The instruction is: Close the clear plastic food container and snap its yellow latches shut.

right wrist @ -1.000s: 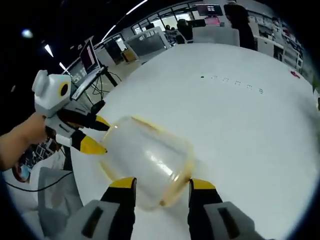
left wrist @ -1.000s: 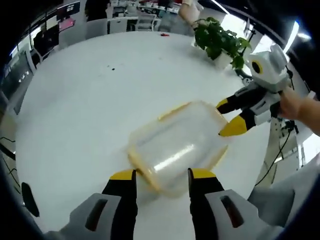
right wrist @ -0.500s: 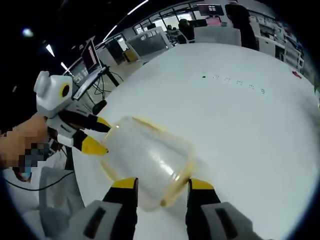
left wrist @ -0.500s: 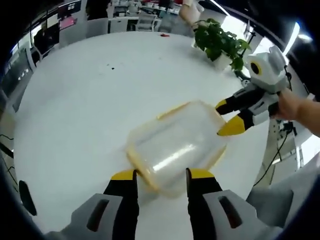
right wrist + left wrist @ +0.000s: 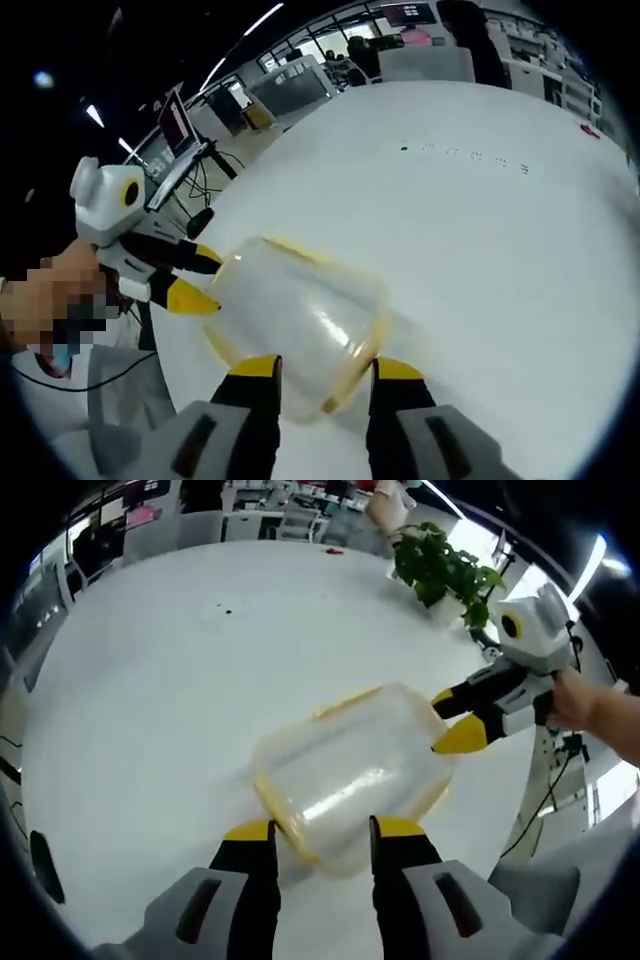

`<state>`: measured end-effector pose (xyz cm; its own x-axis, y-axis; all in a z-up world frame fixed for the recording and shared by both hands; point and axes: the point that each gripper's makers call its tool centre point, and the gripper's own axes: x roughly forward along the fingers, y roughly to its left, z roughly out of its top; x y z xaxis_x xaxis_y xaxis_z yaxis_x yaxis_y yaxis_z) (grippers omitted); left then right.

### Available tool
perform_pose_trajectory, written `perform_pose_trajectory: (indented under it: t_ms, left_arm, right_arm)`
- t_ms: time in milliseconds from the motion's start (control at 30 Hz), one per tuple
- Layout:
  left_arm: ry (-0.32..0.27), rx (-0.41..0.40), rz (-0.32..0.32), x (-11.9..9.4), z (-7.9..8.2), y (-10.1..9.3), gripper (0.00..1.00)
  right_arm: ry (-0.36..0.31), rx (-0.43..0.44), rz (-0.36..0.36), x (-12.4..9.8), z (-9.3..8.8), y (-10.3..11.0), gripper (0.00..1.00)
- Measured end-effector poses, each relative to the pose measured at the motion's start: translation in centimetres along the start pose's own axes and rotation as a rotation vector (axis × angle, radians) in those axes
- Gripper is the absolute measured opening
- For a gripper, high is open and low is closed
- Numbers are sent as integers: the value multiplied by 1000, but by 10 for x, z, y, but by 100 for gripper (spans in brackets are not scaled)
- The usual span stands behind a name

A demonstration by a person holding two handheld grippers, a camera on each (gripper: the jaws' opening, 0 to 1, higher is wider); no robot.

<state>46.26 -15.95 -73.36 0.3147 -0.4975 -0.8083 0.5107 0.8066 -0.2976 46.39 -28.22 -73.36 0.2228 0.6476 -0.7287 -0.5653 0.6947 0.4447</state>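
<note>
Both tongs flank the clear plastic food container with yellow trim [image 5: 350, 770] at frame centre on my round white worktop [image 5: 150, 680]. Left tongs [image 5: 320, 832] gape at its near end; right tongs [image 5: 322, 368] gape likewise, perhaps touching it. Upper right stands a green potted plant [image 5: 440, 568].

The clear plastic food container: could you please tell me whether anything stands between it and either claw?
Nothing visible does. The clear plastic food container lies on the white table, one end between the left claw jaws, the right claw at its other end. The potted plant stands well off.
</note>
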Motion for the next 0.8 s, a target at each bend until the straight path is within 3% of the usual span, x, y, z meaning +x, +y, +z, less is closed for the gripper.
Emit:
perform_pose_trajectory:
  t_ms: [500,800]
  left_arm:
    - [10,27,-5,-2,-2,2,35]
    - [-2,72,-3,-2,1,-1,37]
  right_arm:
    - [16,-28,-6,1,0,-5,35]
    - [37,-128,-5,0,0,-6,39]
